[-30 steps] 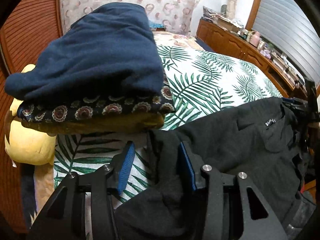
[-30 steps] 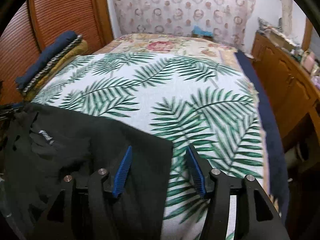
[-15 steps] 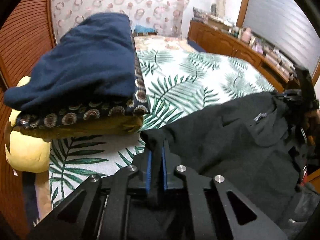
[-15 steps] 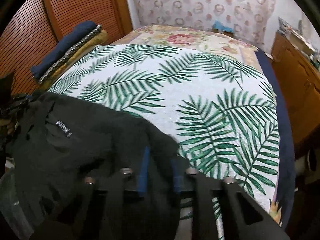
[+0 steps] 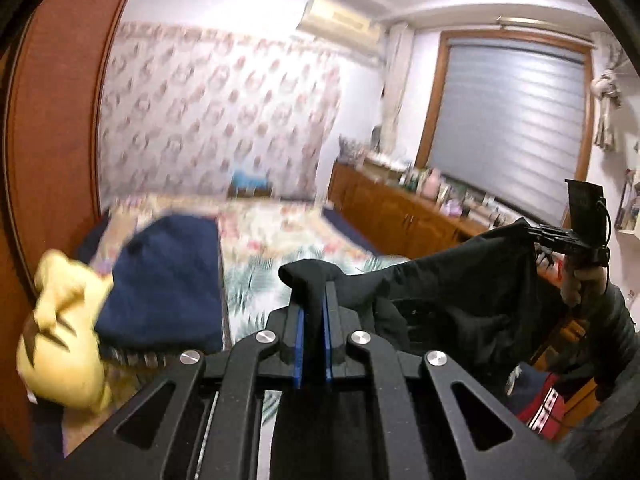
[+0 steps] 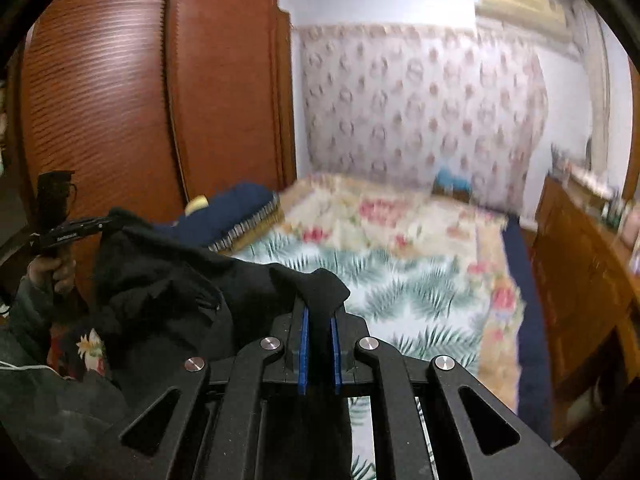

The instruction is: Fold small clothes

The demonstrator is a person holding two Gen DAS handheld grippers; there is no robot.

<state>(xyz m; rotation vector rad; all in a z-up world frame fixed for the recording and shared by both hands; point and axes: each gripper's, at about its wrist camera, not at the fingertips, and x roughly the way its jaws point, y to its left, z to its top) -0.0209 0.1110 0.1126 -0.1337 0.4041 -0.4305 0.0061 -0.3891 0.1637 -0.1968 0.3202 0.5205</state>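
Observation:
A black garment point(image 5: 460, 280) hangs in the air between my two grippers, above the bed. My left gripper point(image 5: 313, 300) is shut on one corner of it, and the cloth bulges out over the blue pads. My right gripper point(image 6: 319, 314) is shut on the other corner point(image 6: 316, 284). The garment point(image 6: 168, 280) sags between them. Each view shows the other gripper: the right one in the left wrist view point(image 5: 560, 236), the left one in the right wrist view point(image 6: 76, 230).
The bed with a palm-leaf cover point(image 6: 400, 280) lies below. A stack of folded clothes topped by a navy piece point(image 5: 164, 276) sits at its left side, next to a yellow plush toy point(image 5: 60, 340). A wooden wardrobe point(image 6: 140, 100) is left, a wooden dresser point(image 5: 400, 216) right.
Both grippers closed on the garment's corners while it lay on the bed, then lifted it up. The views now point toward the far wall and the garment hangs clear of the bed.

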